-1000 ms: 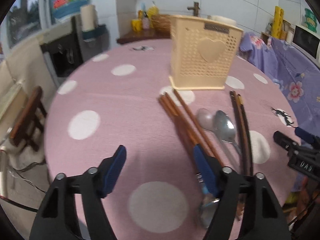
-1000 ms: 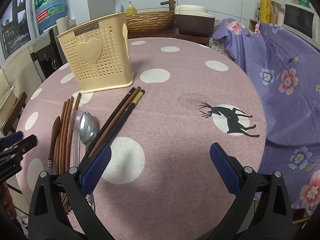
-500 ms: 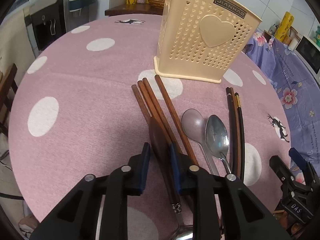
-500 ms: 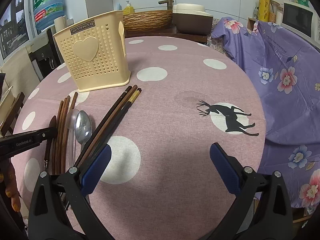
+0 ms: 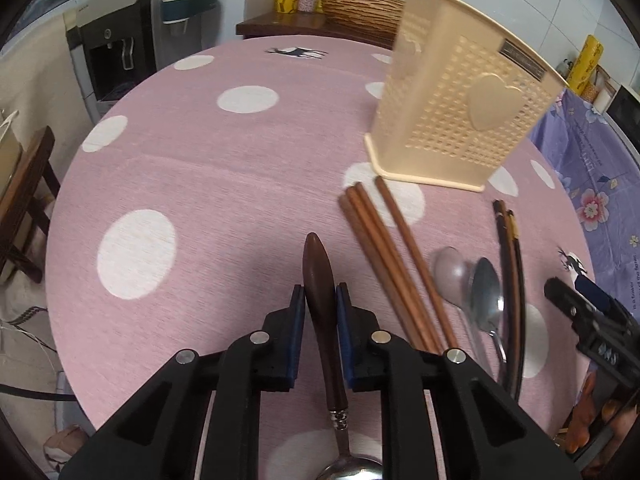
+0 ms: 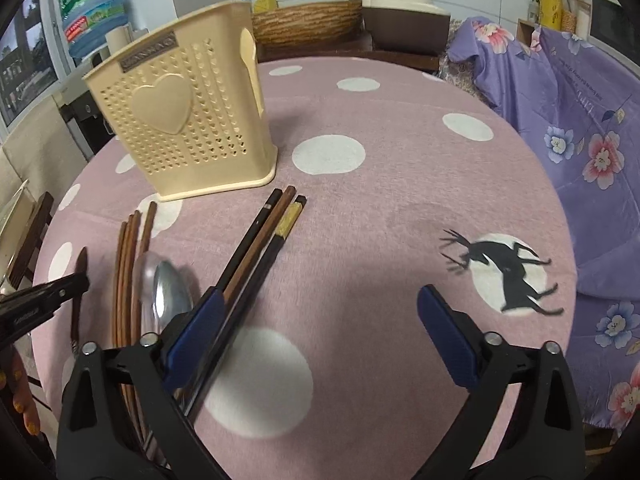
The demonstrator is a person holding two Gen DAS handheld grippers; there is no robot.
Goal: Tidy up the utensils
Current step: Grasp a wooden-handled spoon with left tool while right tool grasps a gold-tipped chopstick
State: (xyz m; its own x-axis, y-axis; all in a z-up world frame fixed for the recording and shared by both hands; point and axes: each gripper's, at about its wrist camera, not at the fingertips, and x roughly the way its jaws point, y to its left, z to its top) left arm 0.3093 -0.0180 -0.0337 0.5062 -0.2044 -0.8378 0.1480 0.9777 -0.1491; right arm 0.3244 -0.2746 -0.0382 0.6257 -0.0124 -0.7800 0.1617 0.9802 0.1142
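Clamped tight, the left gripper [image 5: 320,300] has its blue pads pressed on either side of a dark brown wooden handle [image 5: 318,276], and the jaws are closing that last bit on it. That handle belongs to a spoon: glossy, tapered wood, rounded at the tip, joined by a ribbed metal collar to a steel bowl [image 5: 352,470] that peeks out at the bottom edge of the left wrist view. Whether it has left the pink polka-dot tablecloth [image 5: 208,184] cannot be told.

Over on the other side, the right gripper [image 6: 320,308] stands wide, its jaws just beginning to close, nothing pressed between the pads. Its near finger hangs over the dark chopsticks [image 6: 260,248], one with a yellow band.

On the cloth lie three reddish-brown chopsticks [image 5: 384,256], a translucent spoon [image 5: 450,276] and a steel spoon [image 5: 486,296] side by side. Beyond them stands the cream perforated utensil holder [image 6: 188,128], upright, heart on its face.
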